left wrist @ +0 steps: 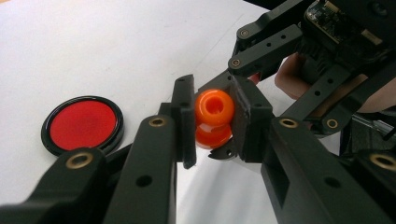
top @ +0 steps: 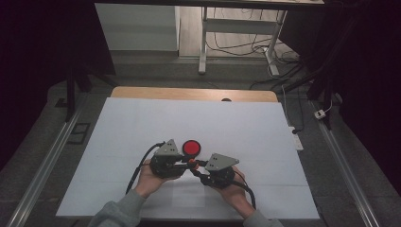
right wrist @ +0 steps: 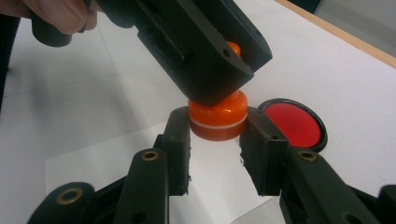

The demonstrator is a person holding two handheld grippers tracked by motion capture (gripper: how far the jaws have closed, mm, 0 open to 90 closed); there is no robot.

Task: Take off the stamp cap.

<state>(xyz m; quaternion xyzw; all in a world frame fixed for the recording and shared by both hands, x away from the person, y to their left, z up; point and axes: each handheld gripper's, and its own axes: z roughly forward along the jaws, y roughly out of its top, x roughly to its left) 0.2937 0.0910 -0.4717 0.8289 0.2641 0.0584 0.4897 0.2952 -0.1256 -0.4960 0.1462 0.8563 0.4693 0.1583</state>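
Nearest the person, the left claw [left wrist: 212, 122] and right claw [right wrist: 216, 140] both grip one orange knob-shaped piece [left wrist: 213, 117] from opposite sides, just above the white worktop [top: 142, 127], with a red black-rimmed disc [top: 191, 148] lying just beyond it

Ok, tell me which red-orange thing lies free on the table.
The flat red disc with the black rim; the orange knobbed piece is clamped by the left claw and right claw.

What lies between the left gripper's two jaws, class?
An orange stamp, its knob clamped by the left gripper; the left gripper view shows this, with the right gripper holding its base.
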